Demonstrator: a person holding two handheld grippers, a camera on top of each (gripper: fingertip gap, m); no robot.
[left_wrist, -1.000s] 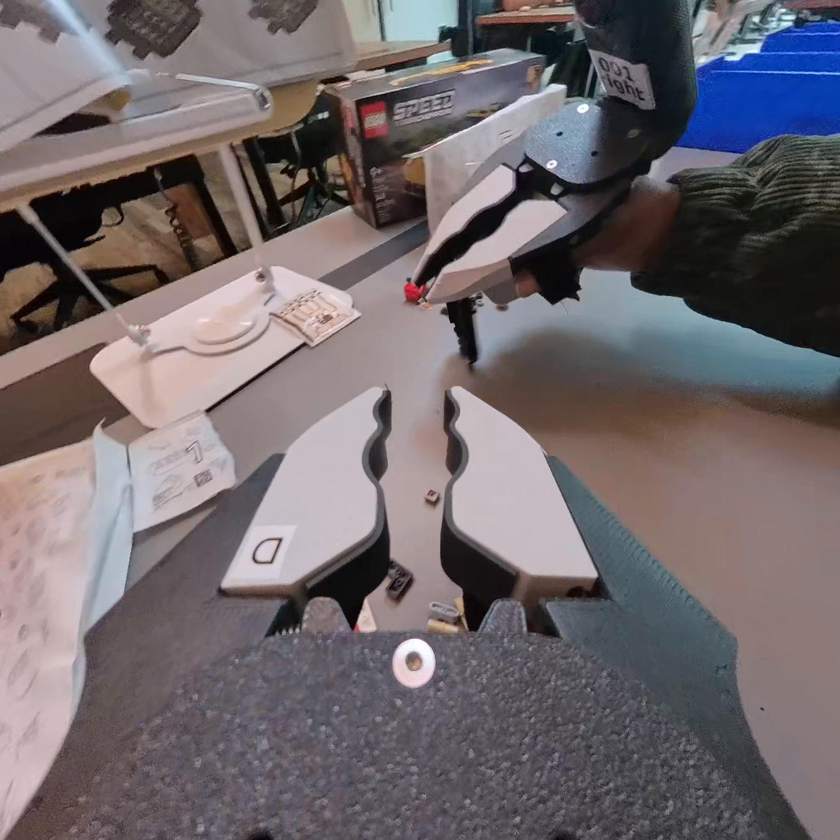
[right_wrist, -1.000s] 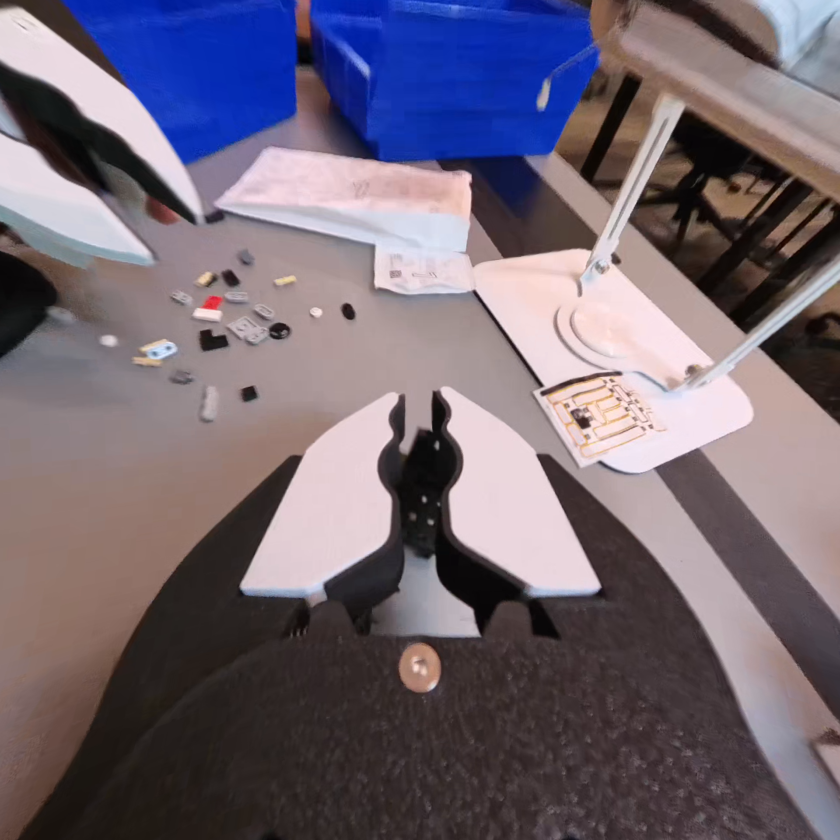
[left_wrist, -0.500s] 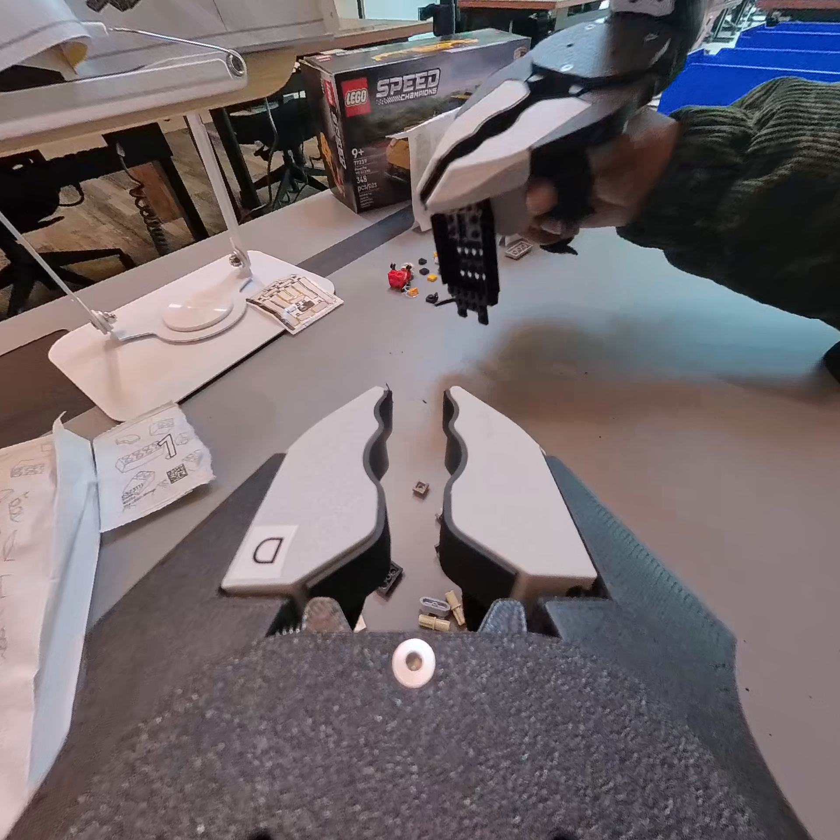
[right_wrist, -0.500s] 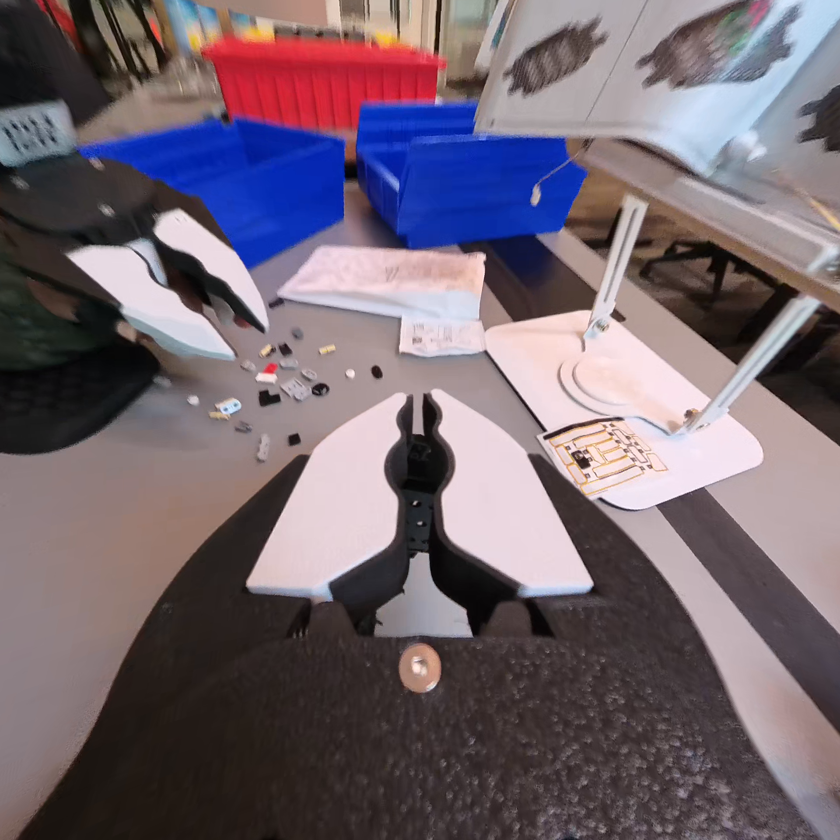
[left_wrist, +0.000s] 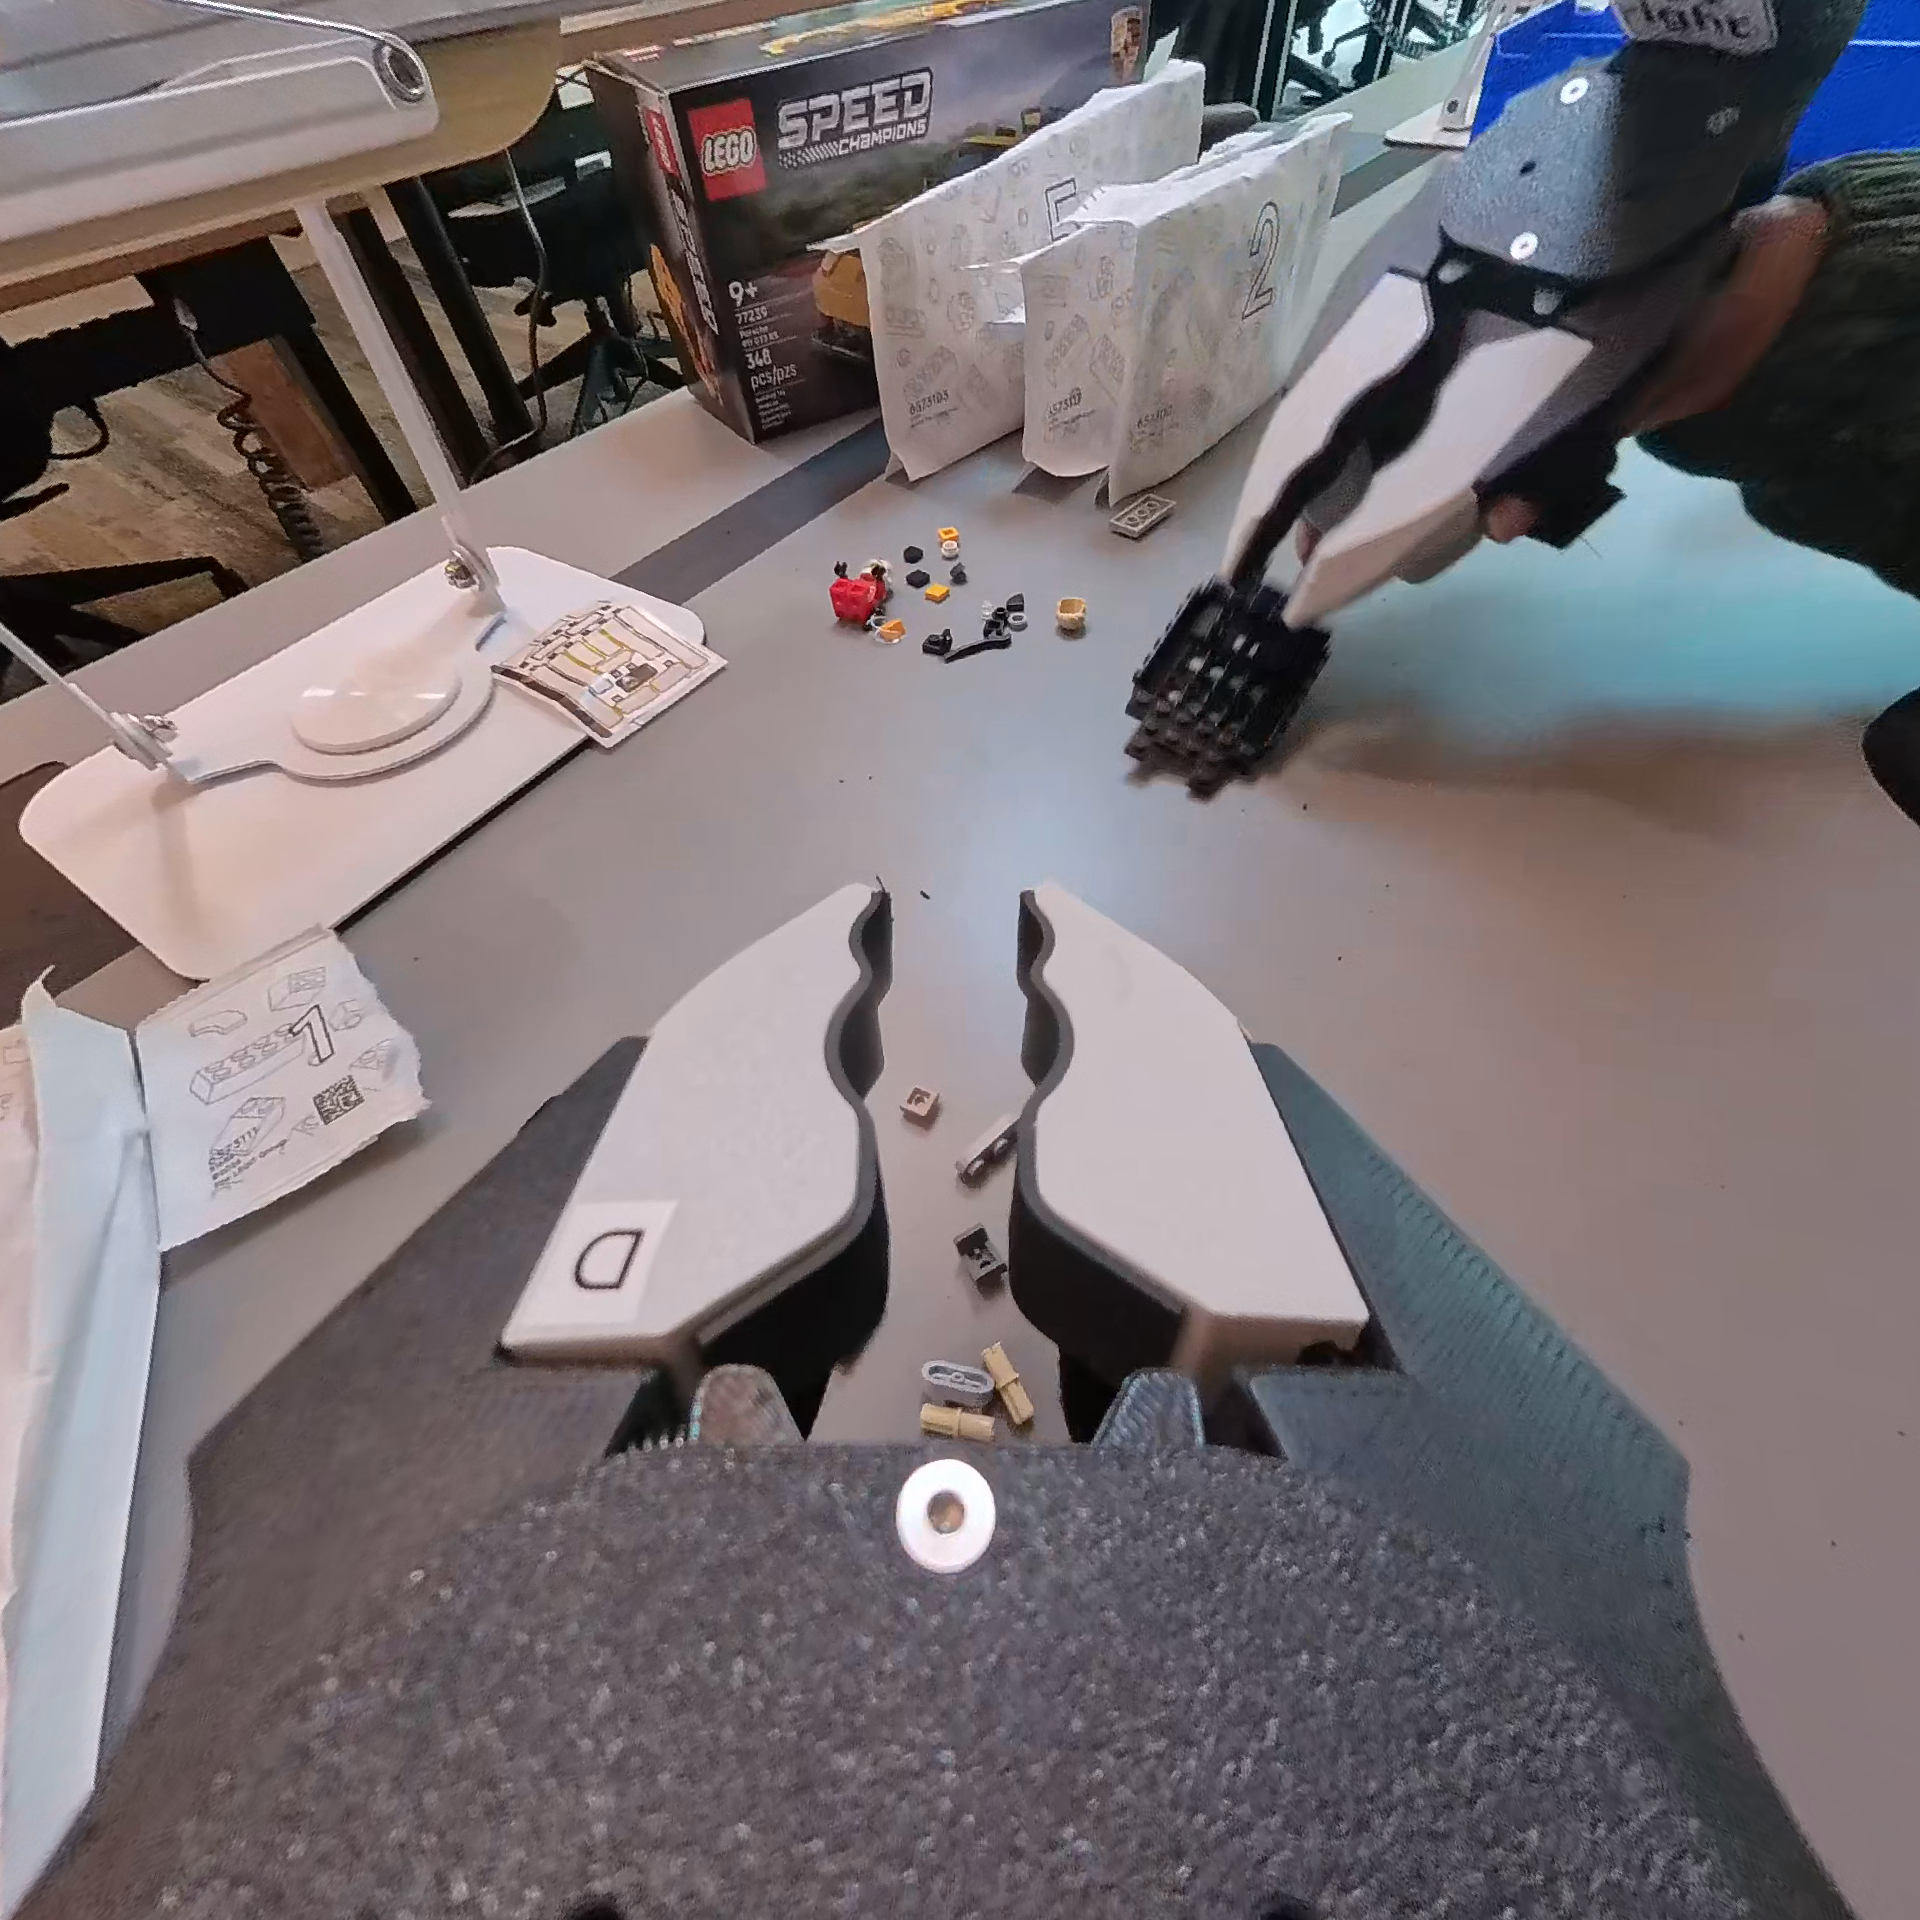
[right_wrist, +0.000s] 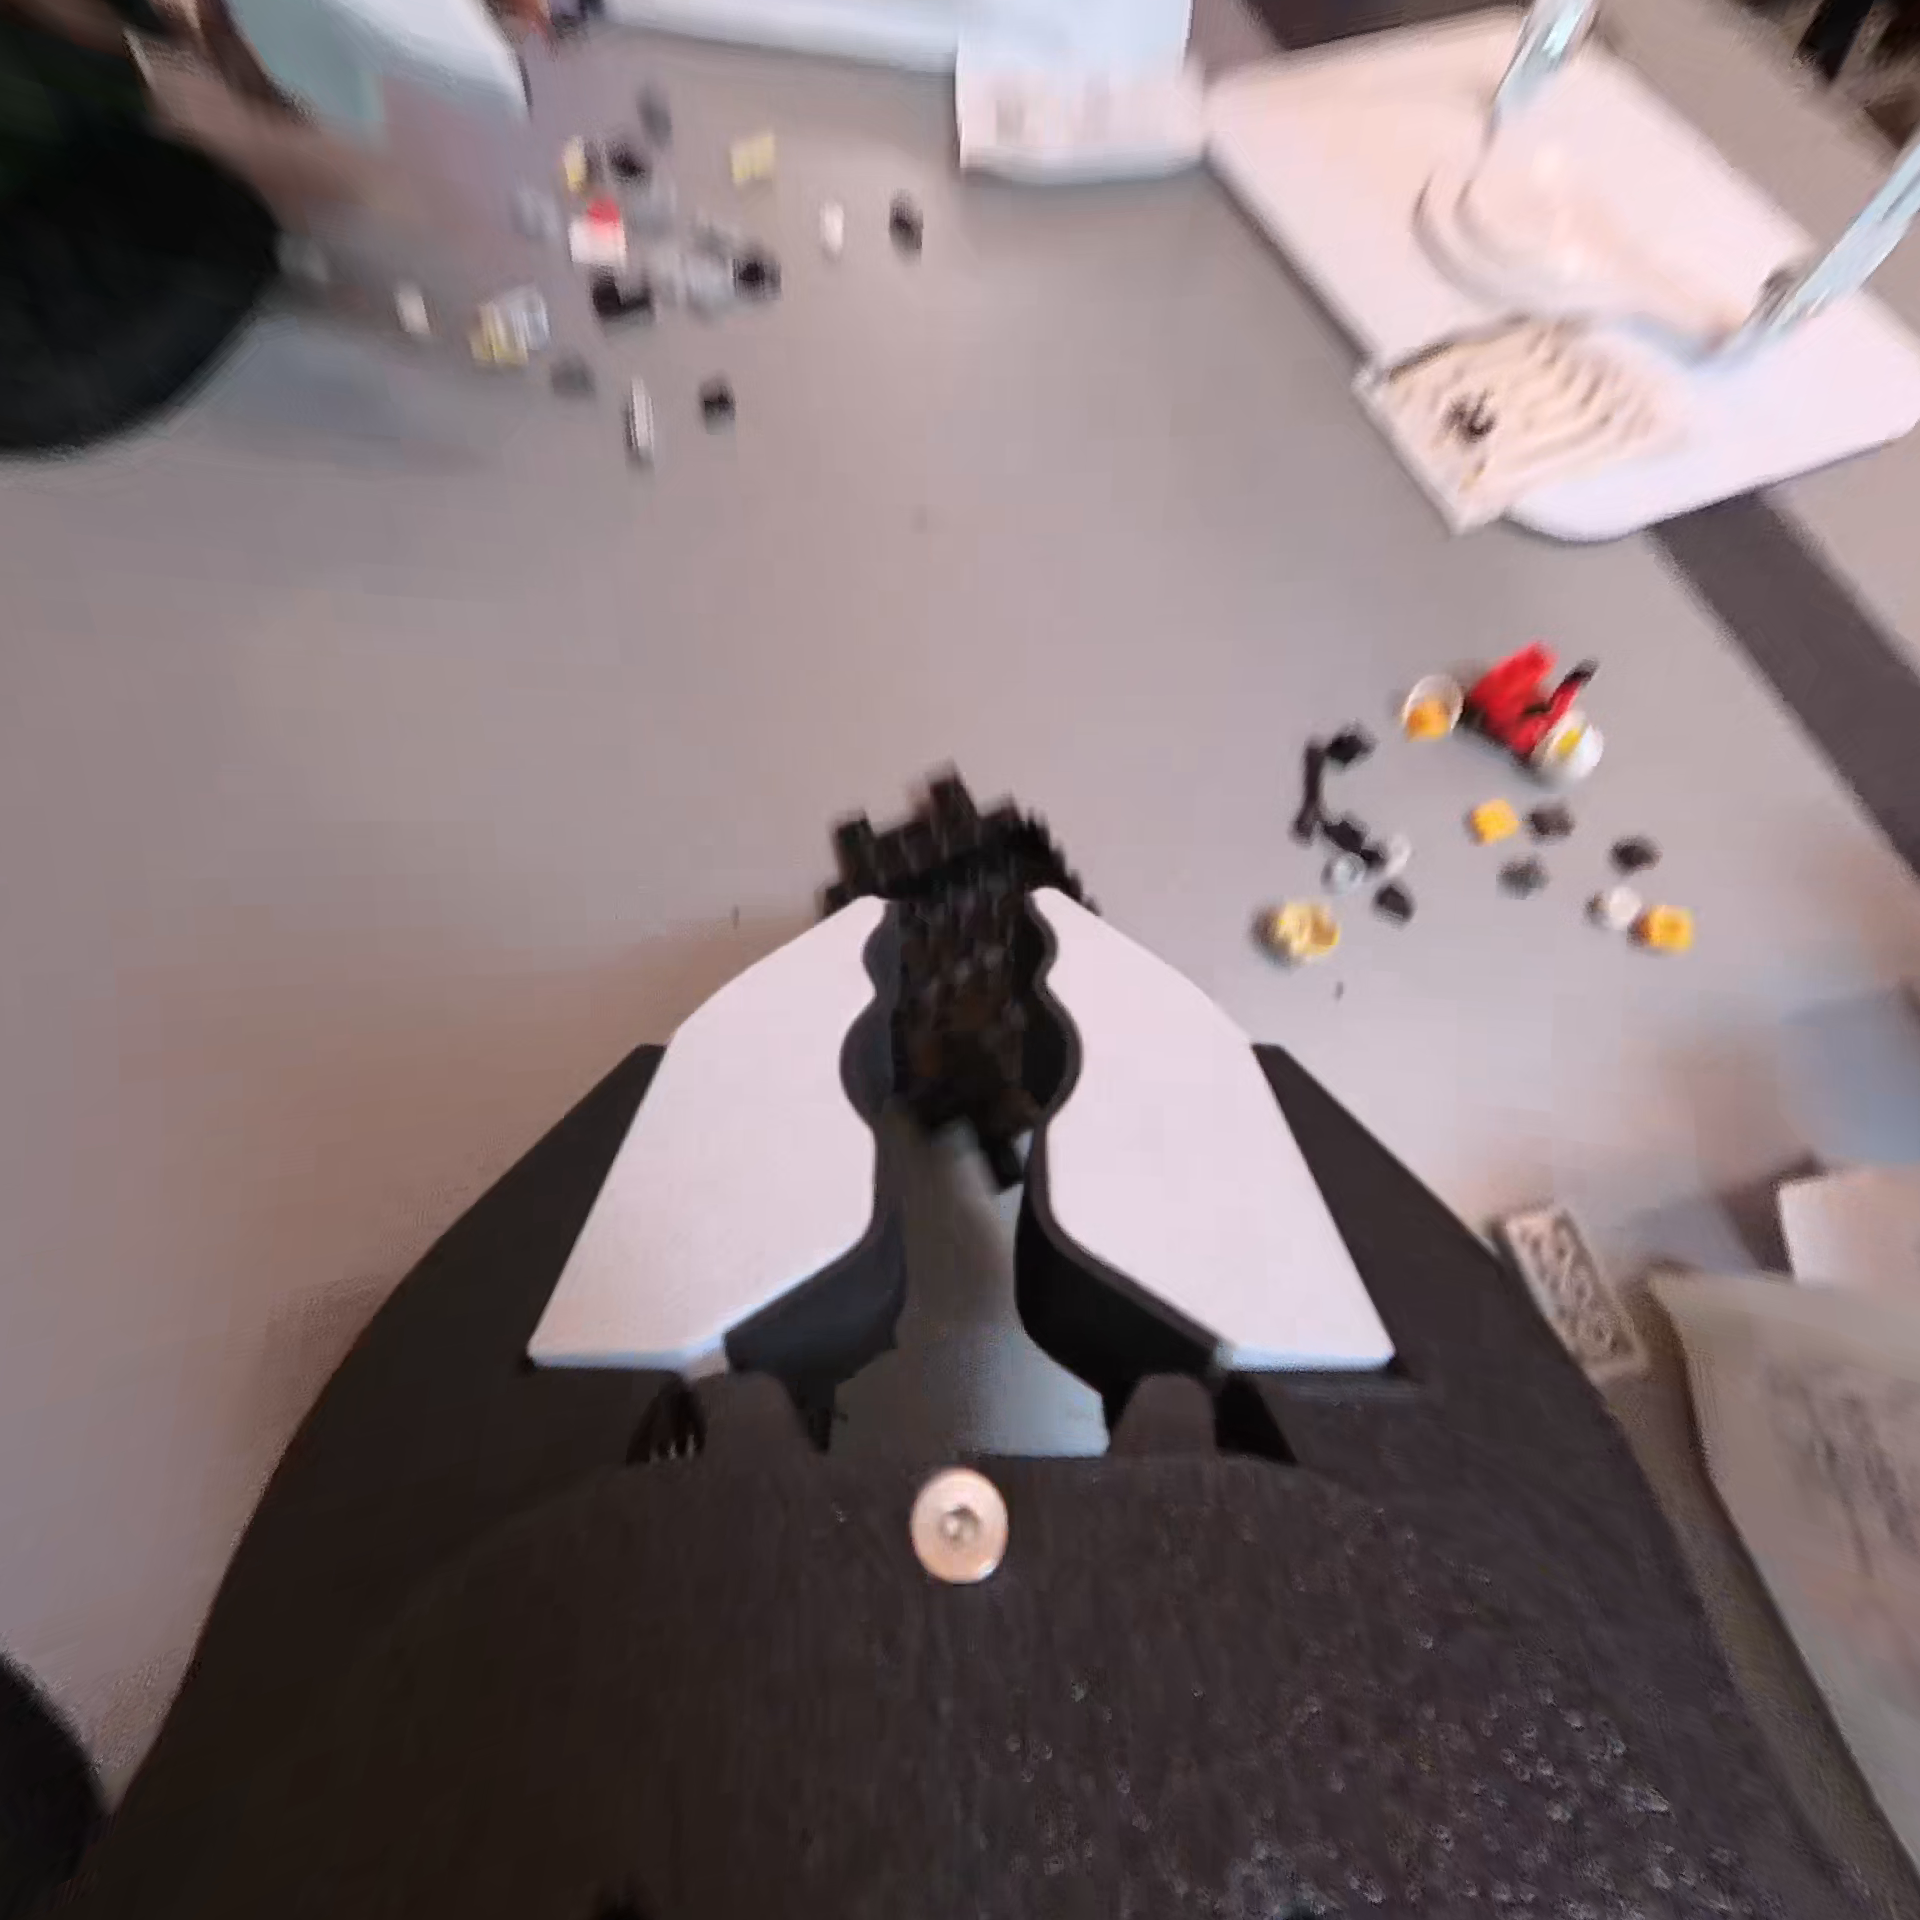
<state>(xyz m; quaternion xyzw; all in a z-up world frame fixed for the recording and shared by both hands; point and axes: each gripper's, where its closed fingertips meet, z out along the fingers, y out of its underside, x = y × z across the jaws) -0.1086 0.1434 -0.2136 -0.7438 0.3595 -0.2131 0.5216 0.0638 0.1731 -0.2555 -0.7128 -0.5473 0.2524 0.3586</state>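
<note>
Black brick assembly (left_wrist: 1226, 686), a studded block of joined plates, sits tilted on the grey table (left_wrist: 1455, 1039) with its lower edge touching the surface. The right gripper (left_wrist: 1273, 597) reaches down to it from two o'clock, and the block's upper end lies between the fingertips; its own view is blurred, so I cannot tell whether the pads press on the block (right_wrist: 961, 935) or stand slack beside it. At ten o'clock from the block lies a scatter of small pieces (left_wrist: 935, 597), among them a red brick (left_wrist: 854, 597). Beyond, at twelve o'clock, three white paper bags (left_wrist: 1101, 332) stand before a dark toy box (left_wrist: 769, 208). The left gripper (left_wrist: 951, 909) hovers at six o'clock with its jaws apart and nothing between the tips; a tan piece (left_wrist: 918, 1103) and other bits (left_wrist: 977, 1382) lie on the table beneath it. A white lamp base (left_wrist: 312, 748) lies at nine o'clock, with a torn paper scrap (left_wrist: 281, 1101) near it.
</note>
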